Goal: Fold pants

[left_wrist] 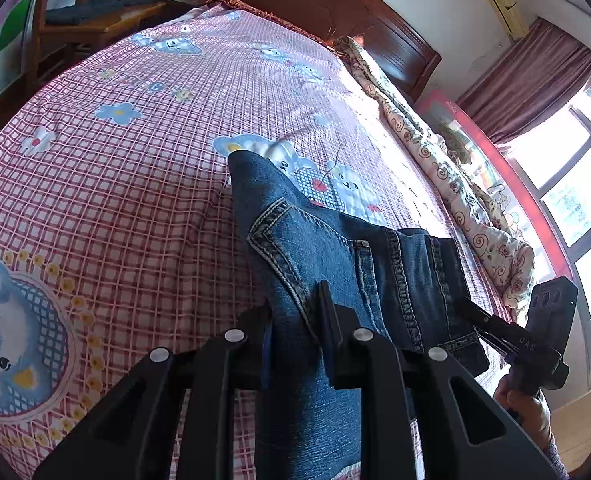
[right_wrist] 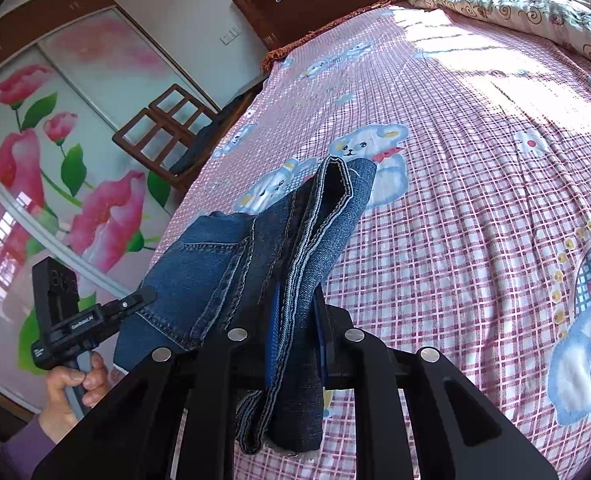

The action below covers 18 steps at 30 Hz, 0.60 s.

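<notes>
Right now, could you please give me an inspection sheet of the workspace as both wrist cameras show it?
Surface: bed with pink checked cartoon-bear sheet, bare part wrinkled, sunlit on the window side.
Job's things: blue denim pants, already folded into layers, held up between both grippers, far end drooping toward the sheet.
Clutter: rolled cream floral quilt along the bed's window side.
Grippers: left hand-held gripper shut on the pants; right hand-held gripper shut on the pants.
Cables: nothing seen.
Surroundings: dark wooden headboard, wooden chair holding dark cloth, flower-printed wardrobe doors, curtained window.
</notes>
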Tool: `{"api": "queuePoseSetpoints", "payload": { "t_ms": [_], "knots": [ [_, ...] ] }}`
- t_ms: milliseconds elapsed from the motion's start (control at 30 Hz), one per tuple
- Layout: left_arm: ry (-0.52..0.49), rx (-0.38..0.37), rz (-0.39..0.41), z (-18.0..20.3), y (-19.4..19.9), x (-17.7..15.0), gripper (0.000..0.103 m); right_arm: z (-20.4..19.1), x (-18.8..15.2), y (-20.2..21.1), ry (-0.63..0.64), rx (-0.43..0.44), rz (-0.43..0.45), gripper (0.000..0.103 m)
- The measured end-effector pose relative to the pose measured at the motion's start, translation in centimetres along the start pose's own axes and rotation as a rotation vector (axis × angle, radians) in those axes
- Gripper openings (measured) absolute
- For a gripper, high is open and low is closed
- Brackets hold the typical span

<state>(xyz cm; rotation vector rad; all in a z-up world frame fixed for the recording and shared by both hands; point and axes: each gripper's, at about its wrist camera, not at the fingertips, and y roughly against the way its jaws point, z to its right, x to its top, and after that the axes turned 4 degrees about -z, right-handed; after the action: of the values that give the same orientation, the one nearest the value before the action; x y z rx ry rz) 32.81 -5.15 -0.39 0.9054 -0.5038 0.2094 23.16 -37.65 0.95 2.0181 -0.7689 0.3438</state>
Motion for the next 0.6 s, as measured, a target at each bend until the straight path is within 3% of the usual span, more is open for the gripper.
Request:
{"api": "queuePoseSetpoints", "payload": {
  "t_ms": [200,300,333,400,500,567,600],
  "knots": [
    [0.018,0.016,-0.037,-1.5,-2.6,-0.9,0.019,2.7,-0.2,-2.9,-0.059,-0.032,-0.047,0.014],
    [0.048,0.023,-0.065,-2.8,-3.9,-2.2,0.027,4.5,-1.5,-3.9,-0.114,-0.025,-0.069,0.014],
    [0.065,0.019,-0.065,-3.2,-4.2,-2.5,0.033,5.0,-1.8,-4.1,-0.133,-0.012,-0.068,0.015],
    [0.101,0.013,-0.065,-3.9,-4.2,-2.7,0.037,5.6,-2.2,-4.3,-0.170,-0.020,-0.063,0.025],
    [0.088,0.068,-0.086,-3.4,-3.8,-2.7,0.046,5.5,-2.2,-4.3,-0.179,-0.025,-0.064,0.031],
    [0.089,0.150,-0.088,-3.4,-3.0,-2.3,0.070,5.5,-1.9,-3.6,-0.223,-0.048,-0.066,0.046],
    [0.106,0.181,-0.084,-3.6,-2.5,-2.4,0.074,5.9,-2.1,-2.8,-0.263,-0.053,-0.051,0.048]
  ]
}}
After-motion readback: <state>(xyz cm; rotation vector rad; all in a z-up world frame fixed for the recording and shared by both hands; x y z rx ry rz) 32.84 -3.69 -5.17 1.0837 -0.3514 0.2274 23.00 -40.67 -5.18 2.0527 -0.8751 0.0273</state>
